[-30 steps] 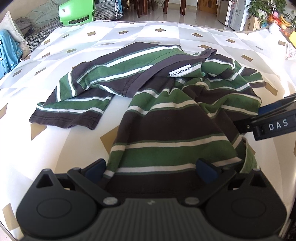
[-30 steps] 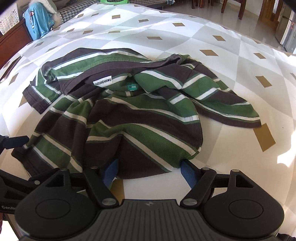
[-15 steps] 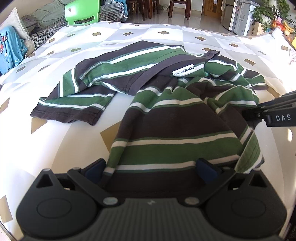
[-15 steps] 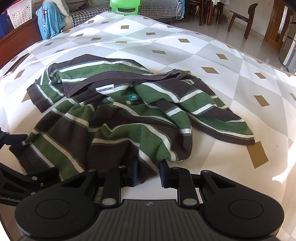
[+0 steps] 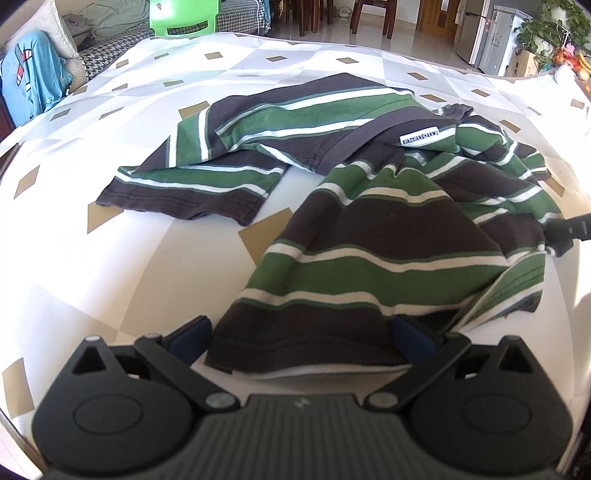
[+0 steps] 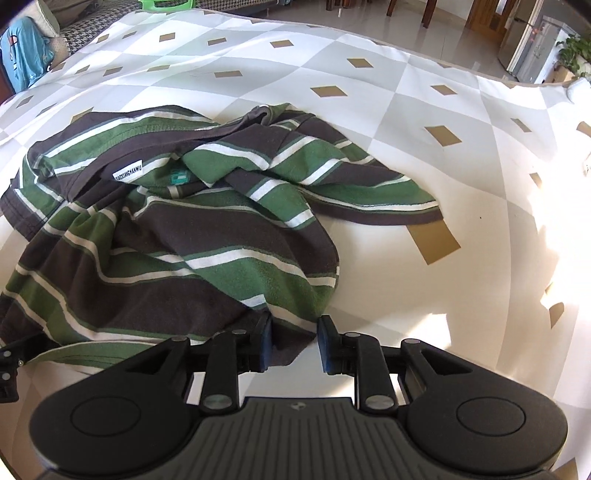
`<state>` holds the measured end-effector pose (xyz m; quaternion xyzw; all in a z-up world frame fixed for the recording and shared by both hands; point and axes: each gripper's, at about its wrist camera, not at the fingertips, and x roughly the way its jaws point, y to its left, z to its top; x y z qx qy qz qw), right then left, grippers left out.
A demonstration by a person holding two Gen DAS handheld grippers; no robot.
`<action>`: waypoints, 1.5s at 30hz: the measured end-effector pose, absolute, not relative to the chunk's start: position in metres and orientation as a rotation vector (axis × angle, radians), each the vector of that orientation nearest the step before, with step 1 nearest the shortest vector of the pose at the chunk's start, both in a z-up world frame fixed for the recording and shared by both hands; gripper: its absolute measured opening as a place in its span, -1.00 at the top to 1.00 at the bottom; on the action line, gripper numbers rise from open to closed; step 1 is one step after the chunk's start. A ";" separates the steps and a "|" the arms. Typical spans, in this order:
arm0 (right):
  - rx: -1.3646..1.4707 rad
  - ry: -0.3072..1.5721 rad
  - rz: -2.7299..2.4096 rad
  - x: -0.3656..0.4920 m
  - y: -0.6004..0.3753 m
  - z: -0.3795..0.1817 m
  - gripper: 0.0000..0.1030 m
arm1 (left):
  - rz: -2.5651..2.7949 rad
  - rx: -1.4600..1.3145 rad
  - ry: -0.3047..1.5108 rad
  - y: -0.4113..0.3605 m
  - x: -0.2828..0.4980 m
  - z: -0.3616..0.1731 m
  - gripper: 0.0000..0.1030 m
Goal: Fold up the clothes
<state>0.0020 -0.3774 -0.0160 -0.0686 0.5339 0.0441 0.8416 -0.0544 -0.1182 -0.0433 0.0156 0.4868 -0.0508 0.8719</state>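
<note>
Open tabletop (image 6: 461,177) right of crumpled striped shirt (image 6: 177,236); clear beyond too; blocked left by green chair (image 5: 184,16).

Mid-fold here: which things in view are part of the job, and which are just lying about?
Job:
striped shirt
patterned table it lies on

Lying about:
blue garment
green chair
houseplant
fridge

Left gripper (image 5: 301,341): matte black, ribbed grey centre plate, two round housings at 4 and 8 o'clock, silver pivot screws, dark blue pads. Right gripper (image 6: 294,343): same build, small pale logo on ribs.
</note>
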 end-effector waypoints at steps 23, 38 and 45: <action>0.173 1.130 0.271 -0.020 -0.359 -0.008 0.16 | -0.225 0.132 0.904 -0.156 -0.057 -0.036 -1.00; -0.079 1.131 0.308 -0.027 -0.323 -0.025 0.20 | -0.299 0.151 0.901 -0.169 -0.056 -0.049 -1.00; -0.157 1.115 0.336 -0.038 -0.318 -0.026 0.24 | -0.259 0.126 0.932 -0.158 -0.057 -0.049 -1.00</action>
